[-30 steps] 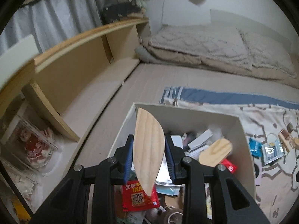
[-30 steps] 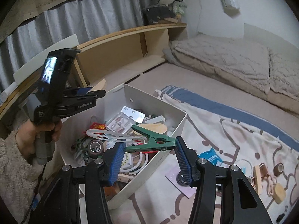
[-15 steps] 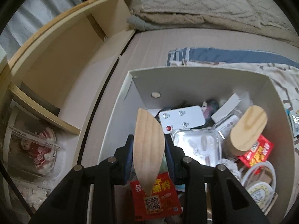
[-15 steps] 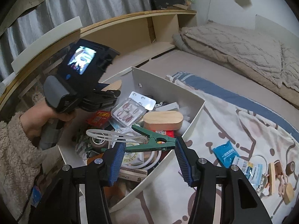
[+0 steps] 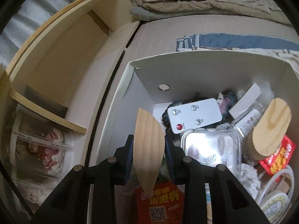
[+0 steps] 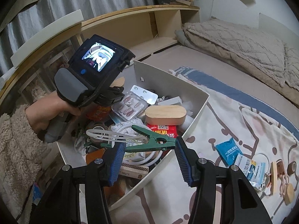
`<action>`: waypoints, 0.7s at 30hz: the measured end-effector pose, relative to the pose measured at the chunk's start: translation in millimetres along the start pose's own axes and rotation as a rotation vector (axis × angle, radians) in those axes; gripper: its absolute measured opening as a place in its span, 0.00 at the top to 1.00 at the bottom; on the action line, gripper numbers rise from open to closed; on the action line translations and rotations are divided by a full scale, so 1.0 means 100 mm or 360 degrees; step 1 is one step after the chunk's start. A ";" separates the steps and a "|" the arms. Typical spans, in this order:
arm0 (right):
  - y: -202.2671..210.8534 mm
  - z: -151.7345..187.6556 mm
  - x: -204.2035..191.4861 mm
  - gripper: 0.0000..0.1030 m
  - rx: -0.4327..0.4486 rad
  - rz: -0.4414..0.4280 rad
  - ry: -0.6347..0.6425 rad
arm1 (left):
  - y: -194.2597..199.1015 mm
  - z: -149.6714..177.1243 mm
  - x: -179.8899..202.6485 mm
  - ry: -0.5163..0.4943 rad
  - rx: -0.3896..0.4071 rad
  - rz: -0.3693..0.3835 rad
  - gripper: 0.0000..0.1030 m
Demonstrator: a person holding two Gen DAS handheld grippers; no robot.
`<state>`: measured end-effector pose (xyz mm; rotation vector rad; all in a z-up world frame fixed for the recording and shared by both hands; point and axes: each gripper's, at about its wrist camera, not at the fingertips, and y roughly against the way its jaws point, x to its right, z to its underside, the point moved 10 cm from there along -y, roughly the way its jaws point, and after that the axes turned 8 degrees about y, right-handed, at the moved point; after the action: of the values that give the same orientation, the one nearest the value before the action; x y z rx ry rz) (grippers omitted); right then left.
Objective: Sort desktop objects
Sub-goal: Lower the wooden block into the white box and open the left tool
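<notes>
— What have my left fingers [image 5: 149, 155] got?
— You're clamping the wood piece [image 5: 147, 149] upright between them, above the box [image 5: 205, 71].
— And my right [image 6: 148, 157]?
— Your right fingers grip the green clip [image 6: 149, 141] crosswise, over the box's near edge.

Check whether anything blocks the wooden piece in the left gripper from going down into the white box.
Nothing visible blocks it. The left gripper holds the leaf-shaped wooden piece over the open-topped white box. Below lie only the box's contents: a red coupon packet and, beside it, a white remote.
</notes>
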<state>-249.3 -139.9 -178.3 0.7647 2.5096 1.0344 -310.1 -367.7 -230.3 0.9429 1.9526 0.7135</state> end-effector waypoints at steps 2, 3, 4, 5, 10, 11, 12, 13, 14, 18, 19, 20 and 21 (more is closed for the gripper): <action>0.00 0.00 0.00 0.47 0.0001 -0.0001 -0.0001 | 0.00 0.00 0.00 -0.0012 0.0011 -0.0026 0.69; 0.00 0.01 0.00 0.47 0.0001 -0.0001 -0.0003 | 0.00 0.00 -0.02 -0.0009 0.0018 -0.0036 0.66; 0.00 0.01 0.01 0.47 0.0000 0.0000 -0.0004 | 0.01 -0.01 -0.03 -0.0002 0.0025 -0.0045 0.62; -0.01 0.01 0.01 0.47 -0.0003 0.0000 -0.0005 | 0.02 -0.02 -0.06 0.0008 0.0040 -0.0058 0.54; -0.05 0.05 -0.01 0.47 -0.0025 0.0000 -0.0002 | 0.09 -0.05 -0.11 0.0052 0.0086 -0.0033 0.47; -0.06 0.06 -0.02 0.47 -0.0028 -0.0001 0.0001 | 0.10 -0.06 -0.10 0.0052 0.0093 -0.0036 0.46; -0.06 0.06 -0.02 0.47 -0.0029 -0.0003 0.0002 | 0.13 -0.06 -0.11 0.0054 0.0107 -0.0040 0.46; -0.06 0.06 -0.03 0.47 -0.0028 -0.0004 0.0003 | 0.15 -0.06 -0.11 0.0060 0.0119 -0.0034 0.46; -0.06 0.06 -0.03 0.47 -0.0027 -0.0007 0.0002 | 0.19 -0.07 -0.10 0.0072 0.0132 -0.0013 0.46; -0.04 0.05 -0.03 0.47 -0.0017 -0.0018 -0.0012 | 0.40 -0.10 -0.09 0.0132 0.0196 0.0089 0.46; -0.04 0.04 -0.02 0.47 -0.0008 -0.0019 -0.0023 | 0.46 -0.11 -0.09 0.0141 0.0215 0.0108 0.46; -0.03 0.03 -0.02 0.47 -0.0001 -0.0018 -0.0029 | 0.53 -0.12 -0.09 0.0152 0.0241 0.0131 0.46; -0.04 0.02 -0.02 0.47 0.0002 -0.0015 -0.0028 | 0.63 -0.13 -0.11 0.0168 0.0272 0.0157 0.46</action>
<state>-248.2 -142.0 -182.0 0.7585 2.4967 1.0189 -295.8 -343.3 -171.7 1.1317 2.0971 0.6715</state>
